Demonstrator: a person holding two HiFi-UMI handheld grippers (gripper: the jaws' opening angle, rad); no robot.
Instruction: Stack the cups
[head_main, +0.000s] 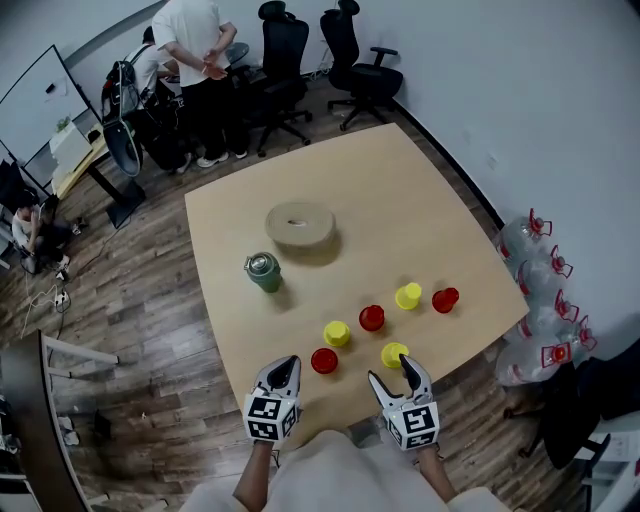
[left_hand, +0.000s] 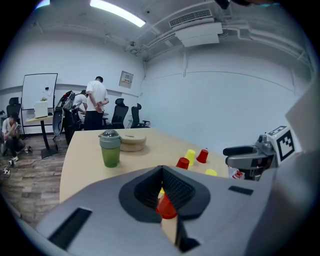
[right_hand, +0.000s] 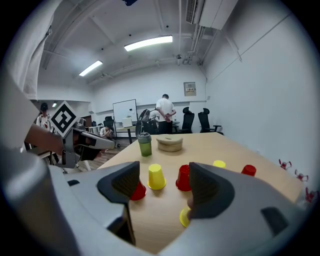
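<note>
Hovering low at the near edge of the table, my 2 grippers hold nothing. The left gripper is pressed together, pointing at the nearest red cup. The right gripper is spread, with a yellow cup just beside its right jaw, probably my first pick. Beyond, 4 more cups stand apart, unstacked. Farther off is a green bottle.

Six cups crowd the near right of the surface, narrow gaps between. Jar and box stand mid-surface; far right corner bare.
</note>
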